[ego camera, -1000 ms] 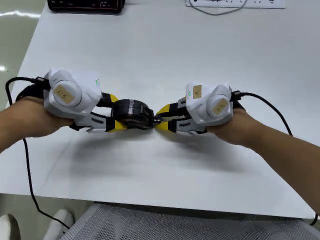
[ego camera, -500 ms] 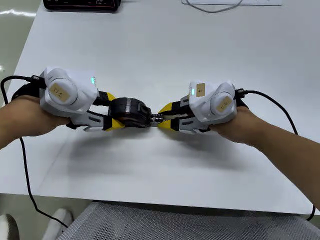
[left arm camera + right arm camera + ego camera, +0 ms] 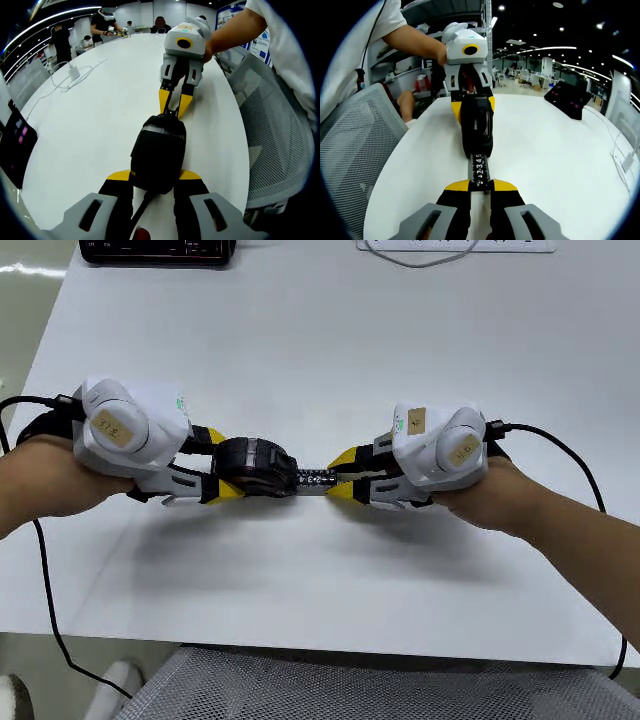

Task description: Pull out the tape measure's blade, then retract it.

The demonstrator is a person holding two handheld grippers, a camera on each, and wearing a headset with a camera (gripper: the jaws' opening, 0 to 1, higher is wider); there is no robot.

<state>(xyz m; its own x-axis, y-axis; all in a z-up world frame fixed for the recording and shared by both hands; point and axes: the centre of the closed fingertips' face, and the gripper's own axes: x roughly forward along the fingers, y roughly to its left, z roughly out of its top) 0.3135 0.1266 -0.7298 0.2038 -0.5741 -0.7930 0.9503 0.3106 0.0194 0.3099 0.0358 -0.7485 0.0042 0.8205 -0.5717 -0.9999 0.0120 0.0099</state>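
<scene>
Since a second ago the right gripper (image 3: 338, 476) has drawn away from the tape measure (image 3: 256, 467), so a short numbered stretch of blade (image 3: 480, 171) now spans the gap between them. Its jaws are clamped on the blade's tip. The left gripper (image 3: 156, 175) grips the tape measure from both sides, over the white table (image 3: 330, 350).

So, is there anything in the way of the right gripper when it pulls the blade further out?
Nothing visible. The right gripper is shut on the blade, and the table around it is bare. The left gripper holds the case; the power strip lies far off at the back edge.
</scene>
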